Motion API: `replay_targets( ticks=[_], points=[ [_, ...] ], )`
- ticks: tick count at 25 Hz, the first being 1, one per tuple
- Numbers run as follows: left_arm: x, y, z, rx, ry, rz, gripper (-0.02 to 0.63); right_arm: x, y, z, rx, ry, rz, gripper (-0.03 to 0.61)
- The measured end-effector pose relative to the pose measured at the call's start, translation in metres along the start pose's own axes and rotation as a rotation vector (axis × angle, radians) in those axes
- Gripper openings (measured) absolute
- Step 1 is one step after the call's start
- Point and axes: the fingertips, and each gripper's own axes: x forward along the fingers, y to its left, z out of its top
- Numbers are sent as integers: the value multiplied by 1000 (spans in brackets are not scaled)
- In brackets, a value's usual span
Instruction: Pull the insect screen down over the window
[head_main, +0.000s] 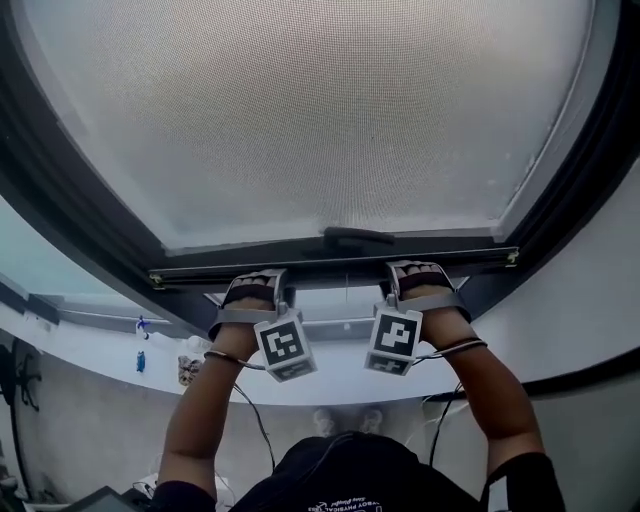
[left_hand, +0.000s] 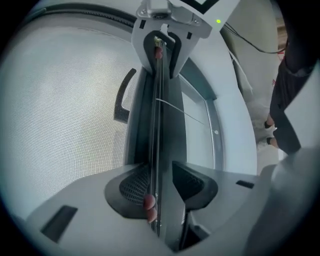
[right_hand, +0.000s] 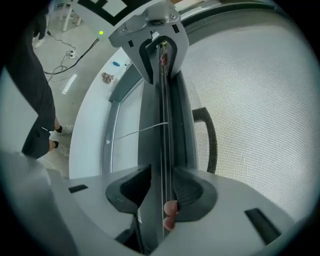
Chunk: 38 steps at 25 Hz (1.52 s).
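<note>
Head view, looking up at the window. The screen (head_main: 320, 110), a fine grey mesh, covered most of the opening inside the dark frame (head_main: 60, 200). Its bottom bar (head_main: 330, 262) lay level across the lower part of the frame, with a dark handle (head_main: 357, 237) fixed at mid-length on the mesh side. A pale strip of window below the bar was uncovered, and a white sill (head_main: 100, 345) curved beneath it.

The left hand-held gripper (head_main: 262, 285) met the bar left of the handle and the right hand-held gripper (head_main: 415, 272) met it to the right, the two well apart, with the handle between them. Both forearms were raised towards the bar, and each gripper's marker cube (head_main: 283, 345) faced the camera.

Left gripper view: the bar ran lengthwise between the jaws and filled the gap, so the jaws stood wide but were clamped on the bar, one ribbed pad on each face. The mesh lay to the left. A thin pale cord (left_hand: 180, 112) crossed from the bar towards the frame. The other gripper held the same bar at the far end of the view.

Right gripper view: the same arrangement mirrored, with the jaws clamped on the bar and the mesh and handle to the right.
</note>
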Motion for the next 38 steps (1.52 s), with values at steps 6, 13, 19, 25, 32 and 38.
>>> replay_targets(
  ticks=[6, 13, 19, 25, 32, 38],
  points=[
    [5, -2, -2, 9, 16, -2, 144, 5, 3, 0, -5, 3, 3, 137],
    [5, -1, -1, 3, 1, 21, 145, 4, 5, 0, -2, -4, -5, 137],
    [7, 0, 0, -50, -19, 47, 144, 7, 2, -1, -19, 14, -4, 135],
    [5, -3, 1, -83, -21, 35, 144, 5, 5, -1, -16, 13, -2, 137],
    [2, -2, 0, -77, -53, -26, 144, 4, 5, -1, -9, 4, 26, 135],
    [-3, 0, 1, -99, -82, -52, 145, -1, 4, -1, -5, -16, 52, 135]
  ],
)
